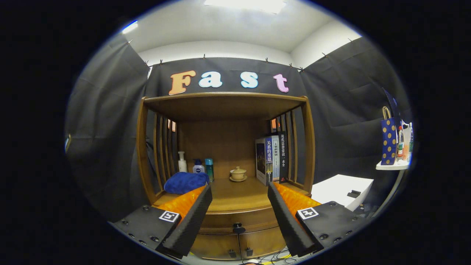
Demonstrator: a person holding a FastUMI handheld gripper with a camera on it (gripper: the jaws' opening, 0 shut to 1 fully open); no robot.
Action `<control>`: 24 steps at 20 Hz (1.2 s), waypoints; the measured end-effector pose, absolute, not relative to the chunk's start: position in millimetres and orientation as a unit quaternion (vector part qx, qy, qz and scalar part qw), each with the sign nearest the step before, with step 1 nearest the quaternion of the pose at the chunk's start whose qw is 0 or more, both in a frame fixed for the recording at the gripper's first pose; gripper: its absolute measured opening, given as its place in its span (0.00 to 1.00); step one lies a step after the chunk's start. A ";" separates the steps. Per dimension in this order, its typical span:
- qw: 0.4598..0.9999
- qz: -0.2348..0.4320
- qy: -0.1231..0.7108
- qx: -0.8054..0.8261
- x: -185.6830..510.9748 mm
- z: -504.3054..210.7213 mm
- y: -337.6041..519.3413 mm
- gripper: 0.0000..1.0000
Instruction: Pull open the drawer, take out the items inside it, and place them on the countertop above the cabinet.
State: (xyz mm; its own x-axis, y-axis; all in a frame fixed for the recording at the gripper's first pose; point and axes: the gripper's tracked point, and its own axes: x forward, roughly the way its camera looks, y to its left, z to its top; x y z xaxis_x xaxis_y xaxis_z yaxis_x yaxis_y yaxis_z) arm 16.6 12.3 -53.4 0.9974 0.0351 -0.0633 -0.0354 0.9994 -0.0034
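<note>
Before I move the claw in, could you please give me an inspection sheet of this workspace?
Surface: the wooden countertop has bare space in its middle, just beyond the fingers.
Job's things: the drawer is shut, its dark knob between the fingers; its contents cannot be seen.
Clutter: a blue cloth and three bottles on the left, a lidded cup on a saucer in the middle, upright books on the right.
Grippers: the claw is open, holding nothing, short of the knob.
Cables: some wires lie on the floor below the cabinet.
Surroundings: a white box and a side shelf with a dotted bag stand to the right.
</note>
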 end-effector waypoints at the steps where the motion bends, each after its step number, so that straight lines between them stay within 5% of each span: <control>1: 0.999 0.019 0.038 -0.003 21.2 -67.5 13.2 1.00; 24: 0.985 0.071 0.159 -0.003 95.0 -296.8 23.9 1.00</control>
State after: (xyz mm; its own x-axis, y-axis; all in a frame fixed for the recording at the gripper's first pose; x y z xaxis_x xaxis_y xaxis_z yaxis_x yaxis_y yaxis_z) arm 95.0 23.9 -296.8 0.9393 0.1398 -0.3133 -0.1414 0.9898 0.0177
